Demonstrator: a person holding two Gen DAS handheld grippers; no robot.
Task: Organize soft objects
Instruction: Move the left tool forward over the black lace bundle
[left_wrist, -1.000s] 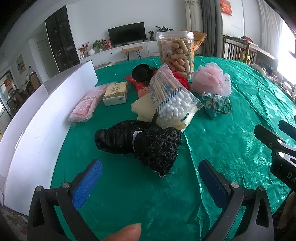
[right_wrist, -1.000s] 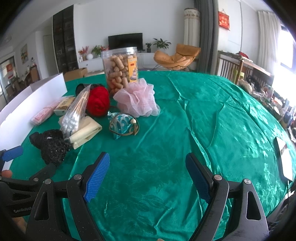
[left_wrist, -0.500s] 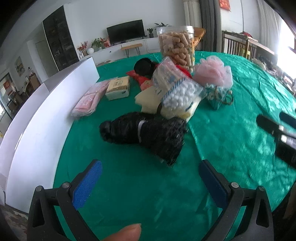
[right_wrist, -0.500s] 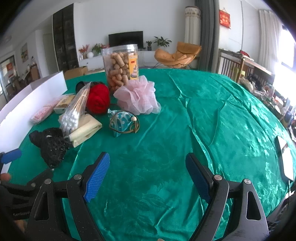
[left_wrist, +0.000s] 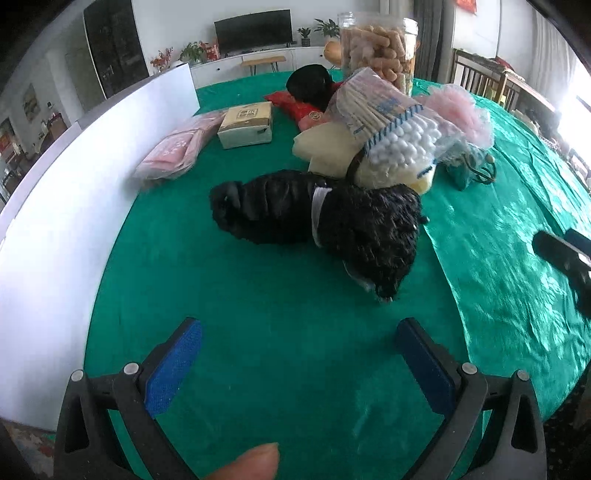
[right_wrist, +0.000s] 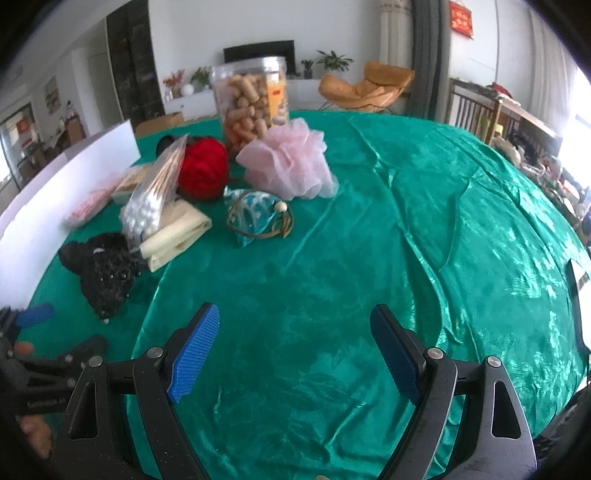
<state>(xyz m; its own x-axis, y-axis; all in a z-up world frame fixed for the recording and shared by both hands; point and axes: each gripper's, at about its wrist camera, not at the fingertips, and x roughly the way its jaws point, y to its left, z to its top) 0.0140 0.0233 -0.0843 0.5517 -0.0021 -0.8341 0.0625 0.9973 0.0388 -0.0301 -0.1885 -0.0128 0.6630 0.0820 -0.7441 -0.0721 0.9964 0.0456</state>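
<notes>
A black knitted soft bundle (left_wrist: 321, 221) lies on the green tablecloth just ahead of my open, empty left gripper (left_wrist: 299, 358); it also shows in the right wrist view (right_wrist: 103, 269). Behind it lie a bag of cotton swabs (left_wrist: 391, 129), a cream cloth (right_wrist: 177, 232), a pink mesh pouf (right_wrist: 288, 166), a red yarn ball (right_wrist: 203, 170) and a teal patterned pouch (right_wrist: 255, 214). My right gripper (right_wrist: 295, 350) is open and empty over bare cloth, to the right of the pile.
A white board (left_wrist: 55, 206) stands along the table's left edge. A tissue pack (left_wrist: 247, 125) and a pink packet (left_wrist: 177, 147) lie near it. A tall clear jar of snacks (right_wrist: 251, 107) stands behind the pile. The tablecloth (right_wrist: 443, 221) spreads out to the right.
My left gripper has moved closer to the black bundle, which now looks larger. The right gripper has shifted slightly forward. Both stay open.
</notes>
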